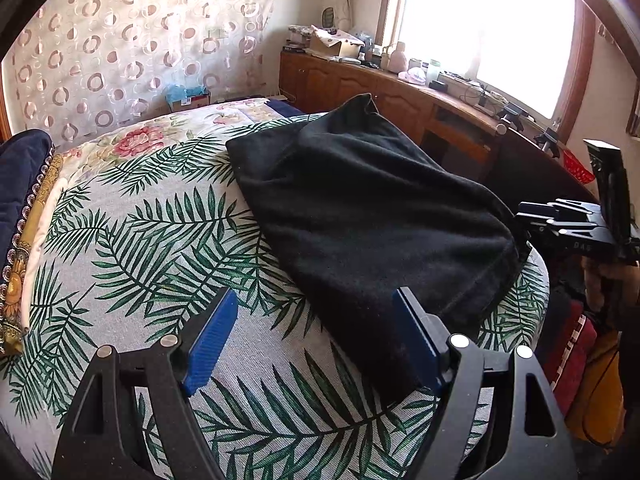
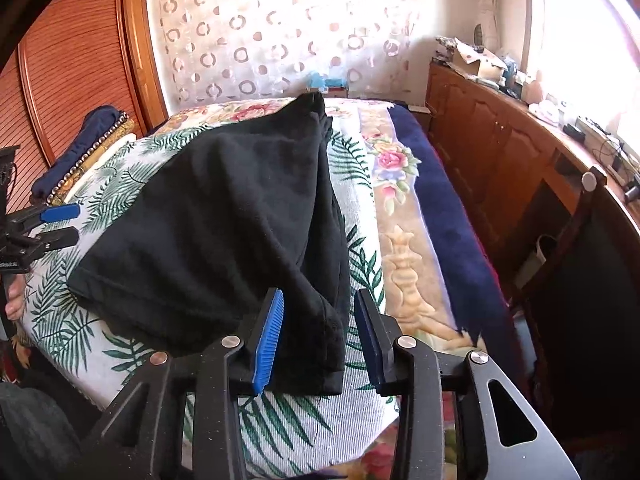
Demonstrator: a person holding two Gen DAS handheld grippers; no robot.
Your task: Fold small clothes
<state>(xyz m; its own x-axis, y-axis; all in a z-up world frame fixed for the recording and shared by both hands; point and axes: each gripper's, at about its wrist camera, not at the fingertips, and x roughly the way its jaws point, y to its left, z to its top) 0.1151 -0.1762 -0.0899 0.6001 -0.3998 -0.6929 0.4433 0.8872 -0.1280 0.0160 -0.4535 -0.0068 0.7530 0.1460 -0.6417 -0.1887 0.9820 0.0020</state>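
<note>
Black garment (image 1: 360, 216) lies on the leaf-print bed cover (image 1: 132, 248), both grippers tilted down at it.

The left gripper (image 1: 312, 340) is spread wide, its right blue pad (image 1: 416, 340) at the garment's near edge, the other pad over bare cover at 7 o'clock. The right gripper (image 2: 318, 336) stands partly spread around the garment's near corner, its left pad just beside the cloth; contact is hard to tell. In the right wrist view, a hand (image 2: 14, 300) at 9 o'clock is cut off by the frame.
</note>
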